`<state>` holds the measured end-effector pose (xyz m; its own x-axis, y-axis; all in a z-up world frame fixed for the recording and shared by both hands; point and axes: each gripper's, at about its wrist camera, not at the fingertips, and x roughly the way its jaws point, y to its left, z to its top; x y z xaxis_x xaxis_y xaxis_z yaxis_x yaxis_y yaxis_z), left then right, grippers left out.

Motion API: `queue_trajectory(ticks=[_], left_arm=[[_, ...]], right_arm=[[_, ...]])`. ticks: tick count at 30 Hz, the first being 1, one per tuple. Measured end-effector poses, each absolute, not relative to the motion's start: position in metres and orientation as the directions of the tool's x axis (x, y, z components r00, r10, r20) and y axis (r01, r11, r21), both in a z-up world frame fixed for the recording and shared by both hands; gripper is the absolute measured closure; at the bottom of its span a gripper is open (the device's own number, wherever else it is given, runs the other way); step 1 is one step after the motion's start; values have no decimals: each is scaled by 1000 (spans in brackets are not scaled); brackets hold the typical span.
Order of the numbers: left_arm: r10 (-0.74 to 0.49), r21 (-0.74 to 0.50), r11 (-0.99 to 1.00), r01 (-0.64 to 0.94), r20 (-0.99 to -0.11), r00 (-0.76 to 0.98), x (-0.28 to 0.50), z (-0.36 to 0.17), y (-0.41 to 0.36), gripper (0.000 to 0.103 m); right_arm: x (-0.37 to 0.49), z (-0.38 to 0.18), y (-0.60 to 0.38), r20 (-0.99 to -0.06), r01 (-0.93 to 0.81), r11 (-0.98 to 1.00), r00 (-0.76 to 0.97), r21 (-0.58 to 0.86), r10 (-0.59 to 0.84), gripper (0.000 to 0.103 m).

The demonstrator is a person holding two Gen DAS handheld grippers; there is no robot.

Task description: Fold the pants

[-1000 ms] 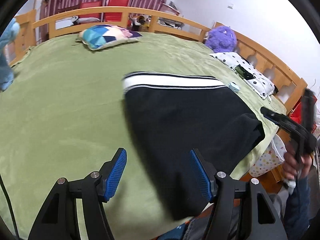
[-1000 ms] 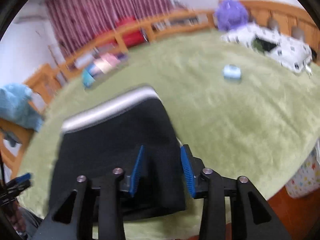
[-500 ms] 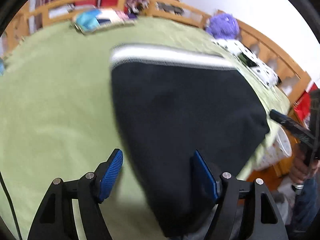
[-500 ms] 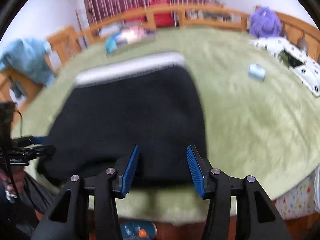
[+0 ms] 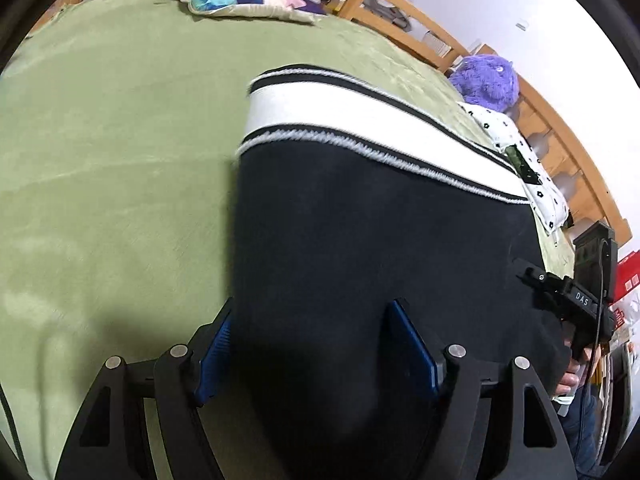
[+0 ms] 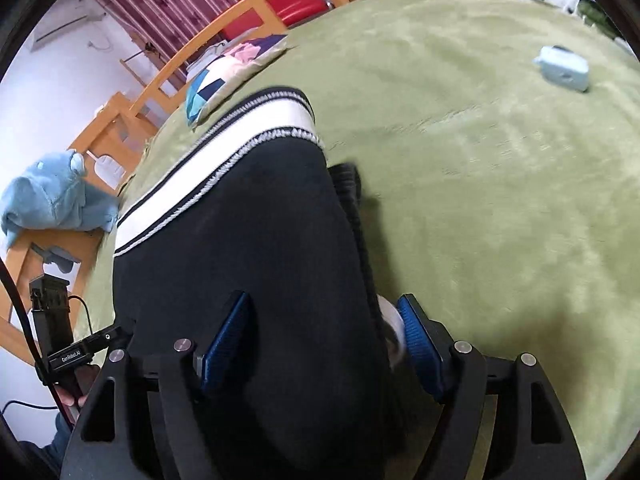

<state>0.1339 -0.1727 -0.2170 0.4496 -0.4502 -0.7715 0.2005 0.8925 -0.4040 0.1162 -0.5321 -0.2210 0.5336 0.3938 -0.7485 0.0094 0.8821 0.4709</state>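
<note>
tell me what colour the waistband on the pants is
White, edged with thin black stripes, on black pants. The waistband shows best in the left wrist view.

Left wrist: I look steeply down, close over pants [image 5: 360, 260].
Right wrist: same, opposite edge.
Shared: pants, green blanket [image 5: 120, 140].

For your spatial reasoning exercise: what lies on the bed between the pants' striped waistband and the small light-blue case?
Nothing: in the right wrist view, only bare green blanket stretches between the pants waistband and the light-blue case.

Black left gripper [image 5: 316, 354] frames, blue ribbed fingers [image 5: 412, 350], silver screws; "DAS" marking, black cable.
</note>
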Motion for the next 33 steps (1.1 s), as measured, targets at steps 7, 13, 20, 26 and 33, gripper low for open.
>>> queue_trajectory(ticks=[7, 13, 20, 26, 33], left_arm=[[-555, -489, 831, 267, -688, 468, 139, -207, -168, 77], [-623, -511, 782, 357, -638, 452, 141, -178, -155, 83], [-583, -470, 812, 347, -613, 533, 140, -134, -82, 85], [-444, -420, 888, 188, -677, 587, 144, -127, 27, 85], [-314, -356, 934, 28, -782, 538, 154, -182, 66, 66]], right_arm=[[113, -219, -531, -702, 17, 840, 559, 542, 442, 45], [93, -184, -526, -651, 42, 812, 622, 582, 435, 68], [96, -137, -436, -635, -44, 851, 645, 524, 424, 79], [121, -140, -315, -645, -131, 844, 588, 520, 488, 80], [132, -146, -245, -711, -102, 927, 614, 361, 344, 77]])
